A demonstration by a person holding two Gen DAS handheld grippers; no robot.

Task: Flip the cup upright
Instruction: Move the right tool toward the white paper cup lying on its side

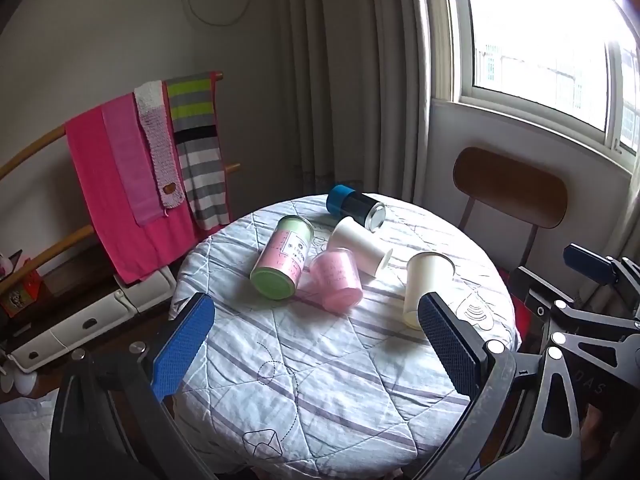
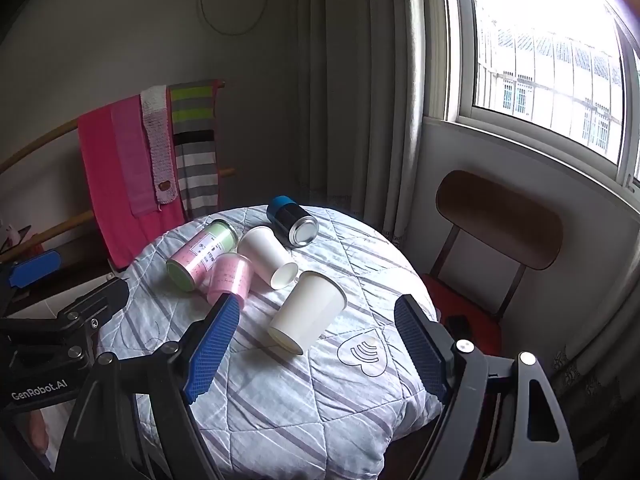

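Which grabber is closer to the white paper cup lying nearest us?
Right. The right gripper frames the near white cup between its open fingers. The left gripper sits off to that cup's left side.

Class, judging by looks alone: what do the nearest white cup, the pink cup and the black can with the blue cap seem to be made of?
Nearest white cup: probably paper, matte, with a thin rolled rim.
Pink cup: likely translucent plastic; light glows through its wall and faint print shows.
Black can: apparently metal, with a shiny ridged silver end; its blue cap looks like matte plastic.
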